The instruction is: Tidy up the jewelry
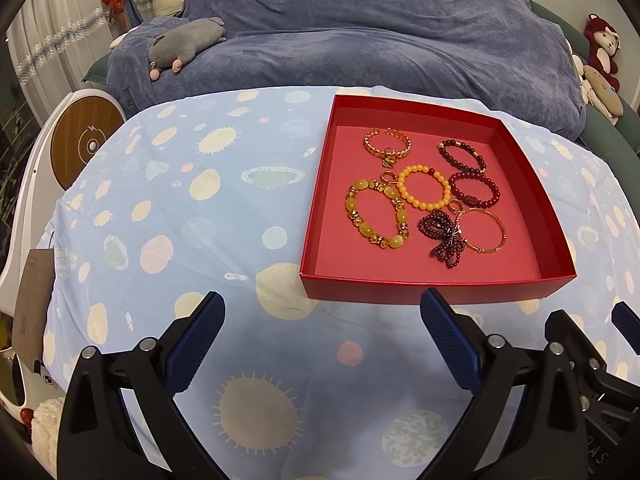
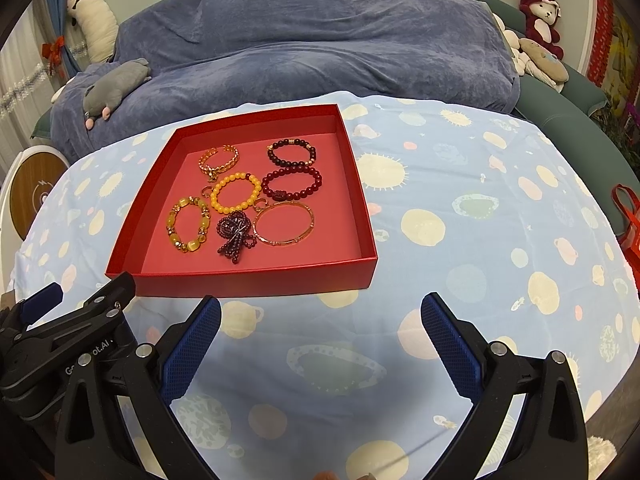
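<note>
A shallow red box (image 1: 436, 289) (image 2: 252, 282) sits on the patterned blue cloth. Inside lie several bracelets: a gold chain bracelet (image 1: 387, 143) (image 2: 219, 159), a yellow bead bracelet (image 1: 425, 186) (image 2: 235, 193), a chunky yellow stone bracelet (image 1: 377, 214) (image 2: 188, 224), two dark red bead bracelets (image 1: 474, 190) (image 2: 292, 184), a thin gold bangle (image 1: 482, 231) (image 2: 285, 223) and a purple beaded piece (image 1: 442, 235) (image 2: 235, 236). My left gripper (image 1: 322, 308) is open and empty, just short of the box's near wall. My right gripper (image 2: 320, 312) is open and empty, at the box's near right corner.
The blue cloth (image 1: 192, 216) (image 2: 480, 240) covers a round table. Behind it is a sofa under a blue blanket (image 1: 360, 24) with a grey plush (image 1: 184, 42) and other plush toys (image 2: 540, 12). A round wooden-topped device (image 1: 84, 140) stands left; a red bag (image 2: 630, 224) right.
</note>
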`<state>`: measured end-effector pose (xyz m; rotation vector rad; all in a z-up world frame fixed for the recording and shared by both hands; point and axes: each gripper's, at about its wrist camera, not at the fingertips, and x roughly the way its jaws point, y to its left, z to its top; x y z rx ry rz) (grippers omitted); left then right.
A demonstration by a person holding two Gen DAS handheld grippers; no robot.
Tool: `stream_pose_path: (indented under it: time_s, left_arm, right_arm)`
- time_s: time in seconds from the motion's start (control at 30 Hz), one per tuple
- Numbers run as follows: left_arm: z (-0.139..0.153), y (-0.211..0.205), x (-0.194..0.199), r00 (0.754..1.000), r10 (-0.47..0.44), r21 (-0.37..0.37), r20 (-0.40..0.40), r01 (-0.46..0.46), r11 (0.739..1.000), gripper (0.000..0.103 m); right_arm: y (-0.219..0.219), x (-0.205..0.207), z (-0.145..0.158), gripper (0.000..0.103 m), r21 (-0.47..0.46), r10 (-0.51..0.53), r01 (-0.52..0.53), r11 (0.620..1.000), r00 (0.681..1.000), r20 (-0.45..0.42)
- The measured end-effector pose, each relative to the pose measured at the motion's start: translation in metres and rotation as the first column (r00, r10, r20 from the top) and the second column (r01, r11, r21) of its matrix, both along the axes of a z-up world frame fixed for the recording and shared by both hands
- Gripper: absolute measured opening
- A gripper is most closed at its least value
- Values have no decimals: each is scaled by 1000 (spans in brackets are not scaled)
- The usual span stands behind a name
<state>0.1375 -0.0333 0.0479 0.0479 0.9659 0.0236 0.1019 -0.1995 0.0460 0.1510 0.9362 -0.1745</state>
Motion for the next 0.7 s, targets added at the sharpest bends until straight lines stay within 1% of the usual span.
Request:
stream_pose_path:
  time_s: [0.43, 0.57, 0.7]
  left_arm:
    - [0, -2, 1, 1000, -12, 4, 2, 12, 1000, 93]
    - [2, -3, 0, 1000, -12, 15, 17, 12, 1000, 93]
    - [0, -2, 1, 1000, -18, 6, 7, 18, 1000, 93]
  right_arm:
    - [0, 0, -1, 97, -3, 1, -1, 1000, 1000, -2]
    - [0, 0, -1, 97, -3, 1, -1, 1000, 1000, 0]
    - [0, 0, -1, 96, -4, 1, -1, 1000, 1000, 0]
